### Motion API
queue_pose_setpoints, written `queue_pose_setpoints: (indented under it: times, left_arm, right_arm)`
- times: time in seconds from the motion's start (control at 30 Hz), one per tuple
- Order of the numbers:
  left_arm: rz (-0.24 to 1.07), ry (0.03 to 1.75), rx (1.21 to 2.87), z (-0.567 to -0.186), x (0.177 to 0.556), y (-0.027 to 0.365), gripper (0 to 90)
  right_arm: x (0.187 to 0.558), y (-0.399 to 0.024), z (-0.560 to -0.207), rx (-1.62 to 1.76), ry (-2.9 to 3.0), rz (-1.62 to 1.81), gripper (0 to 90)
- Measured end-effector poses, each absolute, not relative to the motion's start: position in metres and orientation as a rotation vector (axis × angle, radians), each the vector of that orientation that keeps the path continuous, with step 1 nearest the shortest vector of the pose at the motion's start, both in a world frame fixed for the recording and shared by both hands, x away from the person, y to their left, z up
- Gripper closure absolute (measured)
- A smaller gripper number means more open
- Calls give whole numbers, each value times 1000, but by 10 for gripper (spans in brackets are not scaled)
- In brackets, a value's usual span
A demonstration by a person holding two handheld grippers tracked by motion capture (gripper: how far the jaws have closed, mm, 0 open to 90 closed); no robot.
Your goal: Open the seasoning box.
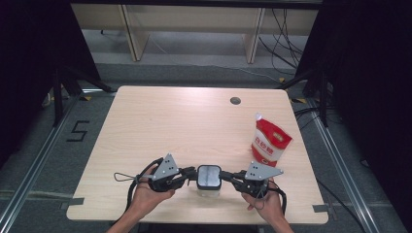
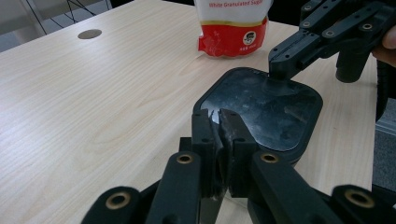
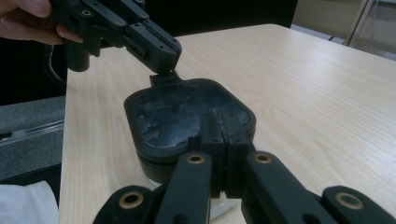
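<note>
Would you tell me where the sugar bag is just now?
In the high view the sugar bag stands on the table's right side, beyond the right gripper and right of the black-lidded container.

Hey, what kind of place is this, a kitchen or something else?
Probably a lab recording station, not a kitchen: a bare wooden table hemmed by black curtains, metal floor rails, and loose cables behind.

The table (image 1: 194,121) is light wood with a small round hole (image 1: 235,100) near its far edge. It stands on a grey floor (image 1: 194,73). Black curtains (image 1: 29,58) hang left and right. Far behind stands a pale wooden shelf (image 1: 194,19), with cables (image 1: 282,39) hanging at its right.
</note>
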State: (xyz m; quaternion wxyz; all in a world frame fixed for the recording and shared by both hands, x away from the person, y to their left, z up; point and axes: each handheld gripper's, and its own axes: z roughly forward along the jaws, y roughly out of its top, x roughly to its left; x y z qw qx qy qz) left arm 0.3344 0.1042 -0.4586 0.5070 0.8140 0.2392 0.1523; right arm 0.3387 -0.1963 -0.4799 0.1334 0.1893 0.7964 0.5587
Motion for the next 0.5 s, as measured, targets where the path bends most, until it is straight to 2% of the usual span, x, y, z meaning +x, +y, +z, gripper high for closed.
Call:
queue_pose_setpoints:
  times: [0.5]
  left_arm:
    - [370, 583, 1947, -460, 334, 106, 854]
  right_arm:
    - [338, -197, -481, 565, 2308, 1639, 900]
